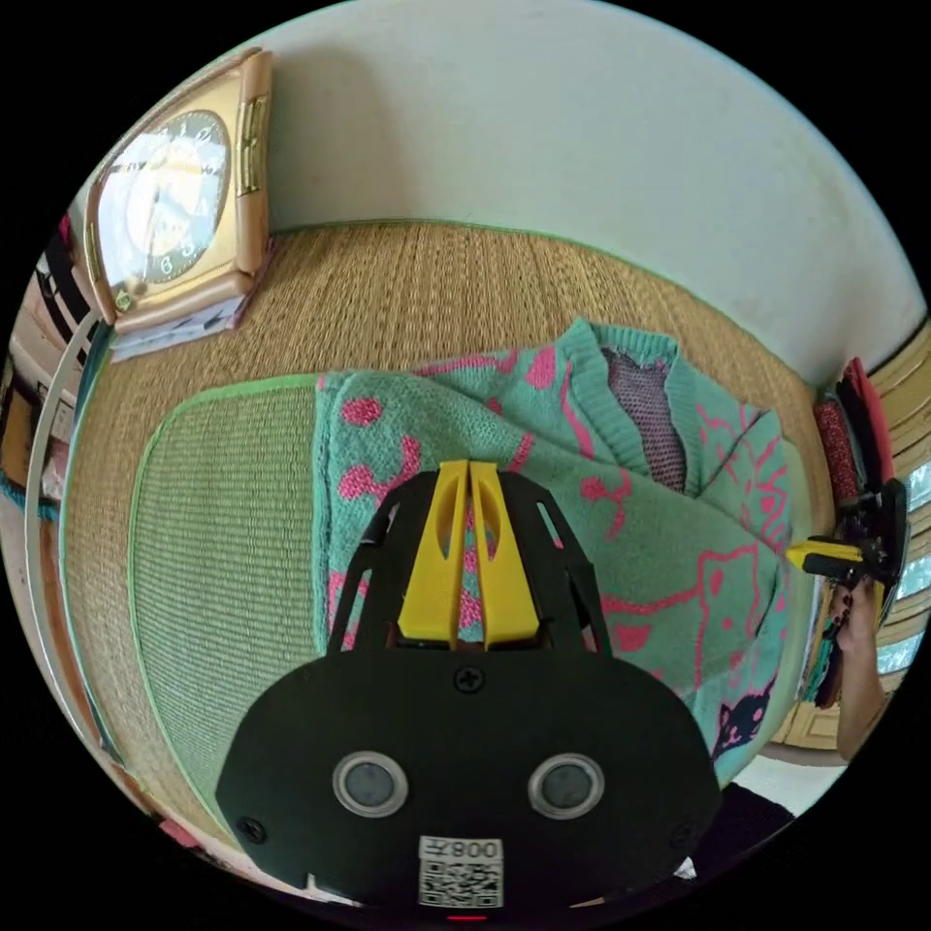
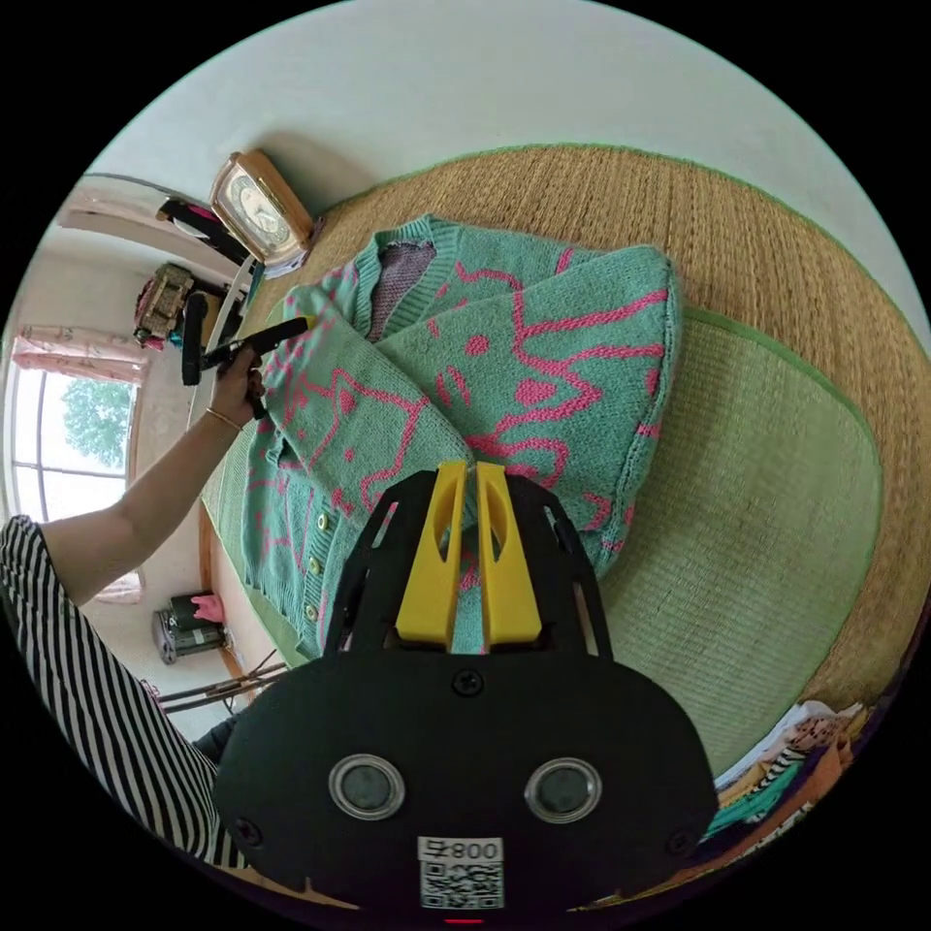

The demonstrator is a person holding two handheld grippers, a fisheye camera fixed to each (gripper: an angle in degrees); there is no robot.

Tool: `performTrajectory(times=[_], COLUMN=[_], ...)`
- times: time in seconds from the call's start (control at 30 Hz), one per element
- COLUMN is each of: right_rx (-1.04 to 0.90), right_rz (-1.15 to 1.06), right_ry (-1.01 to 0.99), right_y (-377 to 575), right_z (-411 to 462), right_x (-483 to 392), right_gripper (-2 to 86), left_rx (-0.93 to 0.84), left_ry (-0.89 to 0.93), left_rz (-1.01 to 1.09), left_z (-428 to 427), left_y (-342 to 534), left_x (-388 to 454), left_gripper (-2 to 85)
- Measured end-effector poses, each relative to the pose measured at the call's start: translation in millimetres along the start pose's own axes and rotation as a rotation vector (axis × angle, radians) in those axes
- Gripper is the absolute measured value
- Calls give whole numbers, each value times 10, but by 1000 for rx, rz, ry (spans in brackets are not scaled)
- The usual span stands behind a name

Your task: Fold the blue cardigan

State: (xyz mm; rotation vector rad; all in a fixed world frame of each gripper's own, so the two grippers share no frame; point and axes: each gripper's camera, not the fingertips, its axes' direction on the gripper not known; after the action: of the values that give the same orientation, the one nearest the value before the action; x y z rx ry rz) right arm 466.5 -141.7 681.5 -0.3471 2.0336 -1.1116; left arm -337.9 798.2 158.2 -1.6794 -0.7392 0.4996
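Note:
The blue-green cardigan [image 1: 659, 543] with pink cat patterns lies on a woven mat, one side folded over its front and the neckline open. In the left gripper view my left gripper [image 1: 468, 467] points at the folded panel, its yellow jaws closed tip to tip. A hand holds my right gripper [image 1: 793, 556] at the cardigan's far right edge. In the right gripper view the cardigan [image 2: 543, 349] spreads ahead, its button band toward the lower left. My right gripper [image 2: 464, 469] is closed with a thin strip of knit between the jaws. The left gripper [image 2: 303, 323] touches the cardigan's shoulder, held by a hand.
A green mat [image 1: 223, 543] lies on a larger straw mat [image 1: 407, 281] against a white wall. A wooden clock [image 1: 175, 204] leans in the corner. A person's bare arm [image 2: 145, 504] and striped sleeve reach in from the left. Folded clothes [image 2: 786, 766] are stacked at the lower right.

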Motion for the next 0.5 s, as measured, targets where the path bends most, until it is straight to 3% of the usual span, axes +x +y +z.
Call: performTrajectory(times=[0.17, 0.27, 0.33, 0.5], right_rx=[145, 39, -40, -17], right_rz=[18, -36, -38, -59], right_ry=[14, -1, 41, 42], right_y=[355, 420, 458, 641], right_z=[-158, 159, 418, 387], right_x=[85, 74, 116, 214], right_gripper=[4, 2, 2, 2], left_rx=[72, -52, -31, -1], left_ry=[89, 97, 122, 251], left_rz=[7, 43, 14, -26], left_z=[-82, 166, 166, 4], left_y=[233, 342, 404, 713], left_x=[-64, -92, -183, -428], left_gripper=[2, 2, 2, 7])
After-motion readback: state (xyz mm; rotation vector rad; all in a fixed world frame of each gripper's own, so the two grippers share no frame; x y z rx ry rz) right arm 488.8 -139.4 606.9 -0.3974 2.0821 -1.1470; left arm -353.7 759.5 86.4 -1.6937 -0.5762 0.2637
